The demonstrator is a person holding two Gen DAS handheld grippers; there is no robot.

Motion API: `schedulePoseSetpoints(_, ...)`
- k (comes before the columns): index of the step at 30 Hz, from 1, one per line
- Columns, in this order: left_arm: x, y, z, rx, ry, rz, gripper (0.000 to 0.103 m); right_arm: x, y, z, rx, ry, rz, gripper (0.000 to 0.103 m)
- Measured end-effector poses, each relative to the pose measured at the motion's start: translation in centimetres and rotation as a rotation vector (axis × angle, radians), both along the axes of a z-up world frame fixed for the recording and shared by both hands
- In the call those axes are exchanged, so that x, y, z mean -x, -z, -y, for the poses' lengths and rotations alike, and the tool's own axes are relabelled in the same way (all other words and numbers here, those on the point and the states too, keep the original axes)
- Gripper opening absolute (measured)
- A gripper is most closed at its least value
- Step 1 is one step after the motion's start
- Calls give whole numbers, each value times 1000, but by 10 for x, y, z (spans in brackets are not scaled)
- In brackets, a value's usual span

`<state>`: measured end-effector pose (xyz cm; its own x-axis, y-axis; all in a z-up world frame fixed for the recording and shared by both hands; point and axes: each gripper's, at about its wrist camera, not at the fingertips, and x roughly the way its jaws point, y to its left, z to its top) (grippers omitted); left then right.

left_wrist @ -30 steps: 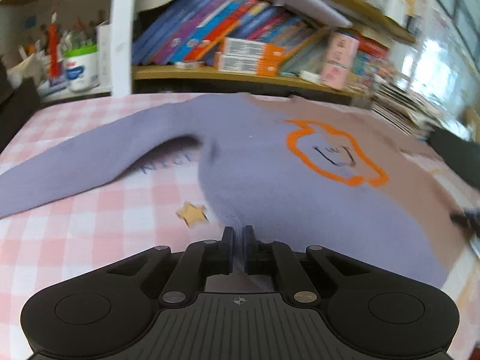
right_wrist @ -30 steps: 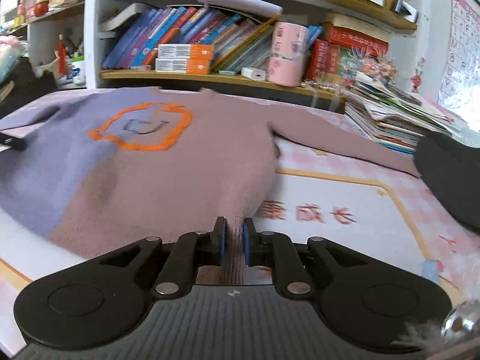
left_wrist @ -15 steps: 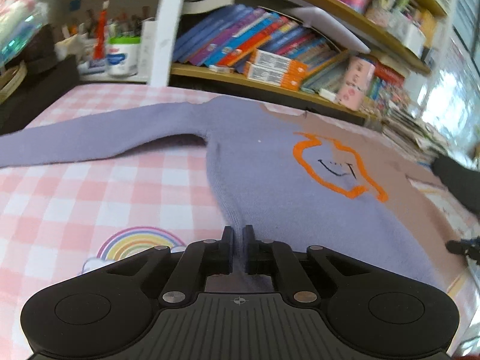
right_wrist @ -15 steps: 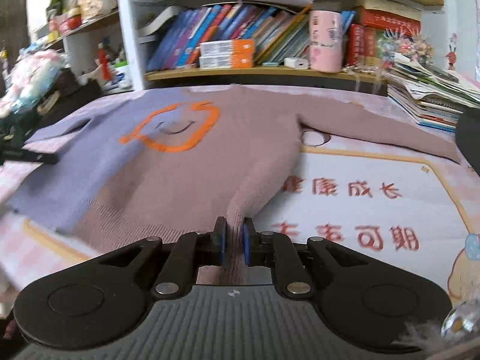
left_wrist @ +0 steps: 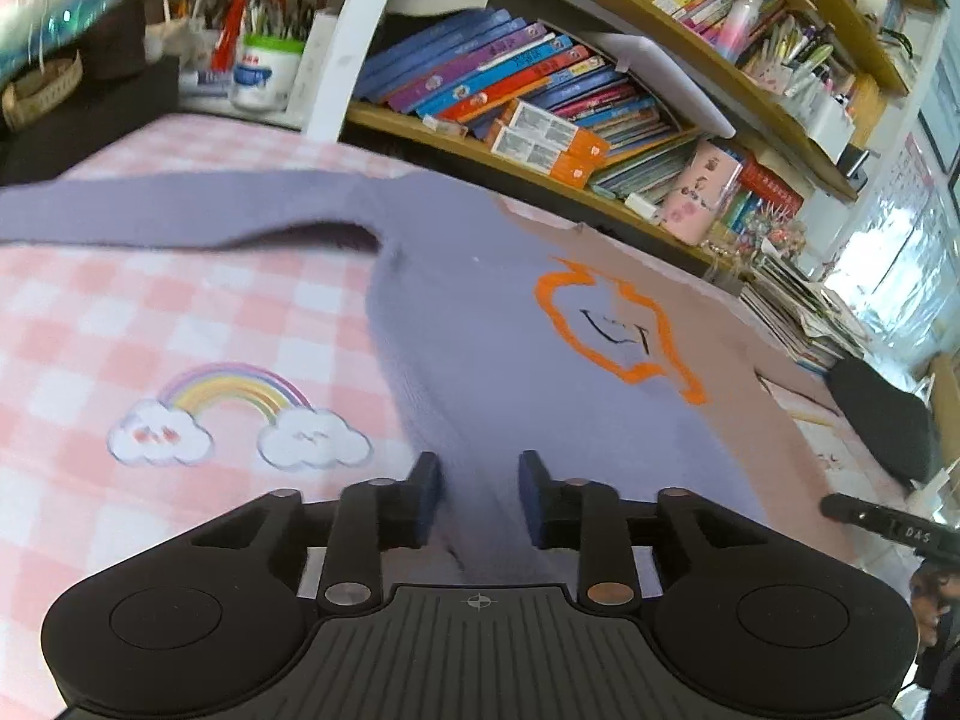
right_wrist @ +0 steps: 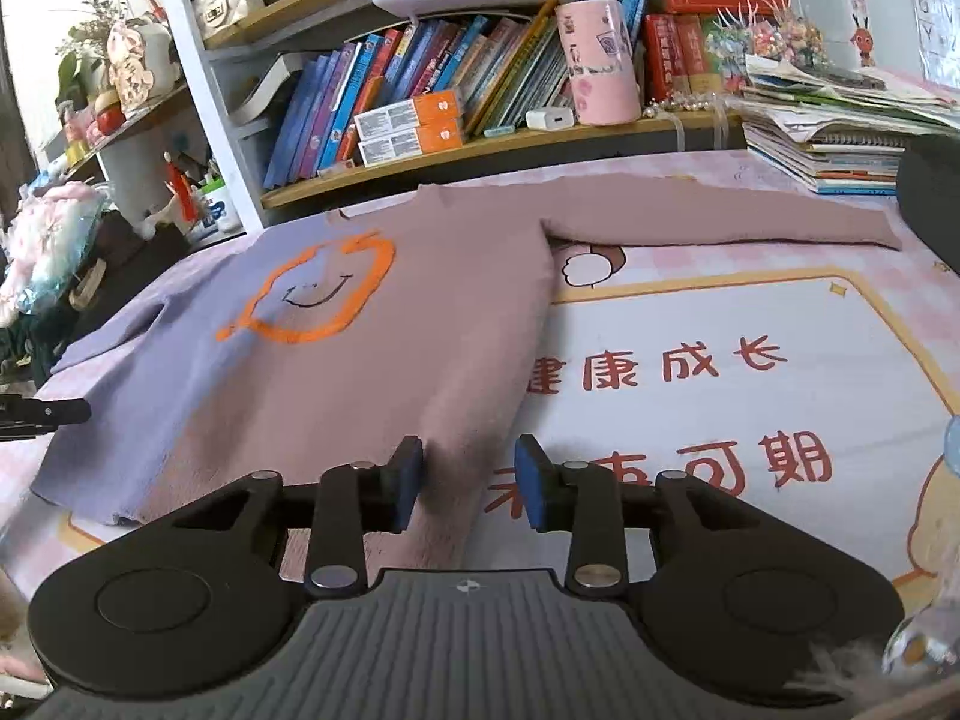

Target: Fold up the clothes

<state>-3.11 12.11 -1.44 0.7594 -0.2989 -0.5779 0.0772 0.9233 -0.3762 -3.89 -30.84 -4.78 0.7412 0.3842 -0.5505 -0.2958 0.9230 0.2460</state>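
Both the left tool (left_wrist: pixel 479 495) and right tool (right_wrist: pixel 470 483) have just let their jaws part off the sweater's (right_wrist: pixel 360 348) hem, which now lies spread flat ahead of them on the table (right_wrist: pixel 750 324), ready for folding.

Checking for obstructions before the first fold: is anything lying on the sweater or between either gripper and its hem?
Nothing visible does. The sweater lies flat with nothing on it. Its hem sits between the just-opened pads of the left gripper and right gripper, no longer pinched. Both sleeves are spread clear.

Both tongs, left (left_wrist: pixel 478 495) and right (right_wrist: pixel 468 483), just parted off the sweater (right_wrist: pixel 372 372) hem.
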Motion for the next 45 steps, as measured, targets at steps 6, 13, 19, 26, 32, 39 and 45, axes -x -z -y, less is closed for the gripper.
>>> schedulePoseSetpoints(6,-7,2,-2,-10,-21,-20,10,1,-1,-15,53,-51,9,12)
schedulePoseSetpoints(13,-20,7,-20,32,-65,-20,6,-10,0,-26,100,-32,34,11)
schedulePoseSetpoints(19,-13,7,-16,41,-42,-9,6,-8,2,-19,113,0,41,11)
schedulePoseSetpoints(26,-15,6,-15,37,-40,-2,6,-8,1,-24,136,3,49,11)
schedulePoseSetpoints(32,-10,6,-10,27,-23,2,6,-2,1,-18,127,21,45,11)
schedulePoseSetpoints(39,-8,5,-8,31,-7,0,6,3,0,-13,117,35,43,11)
schedulePoseSetpoints(45,-7,5,-7,25,-9,1,6,6,0,-15,123,28,49,11)
